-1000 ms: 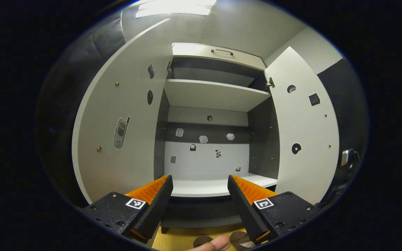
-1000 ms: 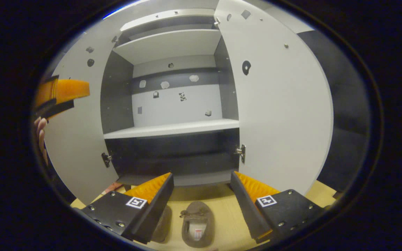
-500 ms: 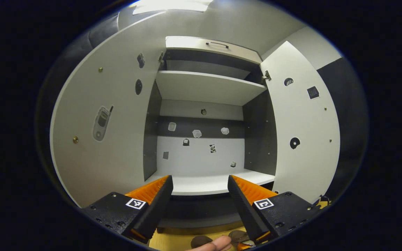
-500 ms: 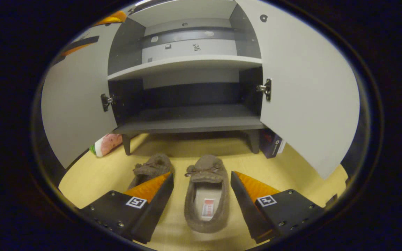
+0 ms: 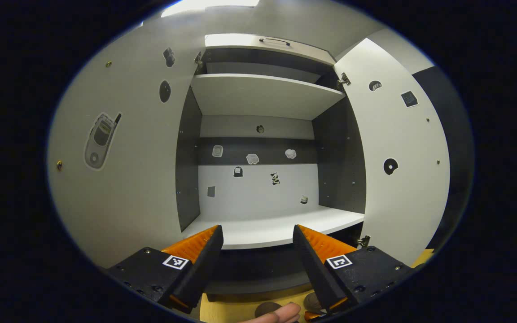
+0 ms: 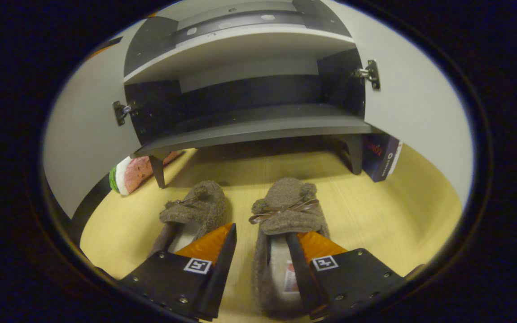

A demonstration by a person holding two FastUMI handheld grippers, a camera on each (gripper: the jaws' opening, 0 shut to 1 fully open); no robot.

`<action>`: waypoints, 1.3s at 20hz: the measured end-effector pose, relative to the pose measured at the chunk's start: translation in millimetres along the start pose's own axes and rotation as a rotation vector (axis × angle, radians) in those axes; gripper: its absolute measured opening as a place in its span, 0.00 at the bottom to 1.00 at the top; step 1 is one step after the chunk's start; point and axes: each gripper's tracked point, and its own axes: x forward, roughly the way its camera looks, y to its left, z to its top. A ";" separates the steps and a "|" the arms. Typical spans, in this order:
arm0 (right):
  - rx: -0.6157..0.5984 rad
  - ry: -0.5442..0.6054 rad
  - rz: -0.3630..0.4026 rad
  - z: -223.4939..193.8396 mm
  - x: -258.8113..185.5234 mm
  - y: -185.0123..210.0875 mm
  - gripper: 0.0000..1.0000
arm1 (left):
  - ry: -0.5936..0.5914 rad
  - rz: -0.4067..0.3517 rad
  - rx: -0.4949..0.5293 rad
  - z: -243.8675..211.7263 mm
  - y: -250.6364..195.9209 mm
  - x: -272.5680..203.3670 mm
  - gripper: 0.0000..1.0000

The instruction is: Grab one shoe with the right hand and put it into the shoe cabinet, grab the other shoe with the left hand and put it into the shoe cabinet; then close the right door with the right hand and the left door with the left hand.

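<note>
The right hand-held gripper (image 6: 260, 240), fingers apart, straddles one wall of the right shoe (image 6: 285, 211) on the floor (image 6: 388, 211); the left hand-held gripper (image 5: 257, 234) gapes before the shoe cabinet (image 5: 263, 94).

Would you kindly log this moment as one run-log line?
right tongs: open, straddling right shoe's side wall | left tongs: open, facing cabinet shelf | left shoe: on floor | both doors open

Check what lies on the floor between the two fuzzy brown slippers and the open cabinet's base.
Bare yellow wooden floor separates the slippers from the grey cabinet base, in the right gripper view.
</note>
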 end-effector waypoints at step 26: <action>-0.128 -0.465 0.141 261.0 -152.1 -3.6 0.01 | 0.082 0.045 -0.036 -29.7 15.1 26.2 0.98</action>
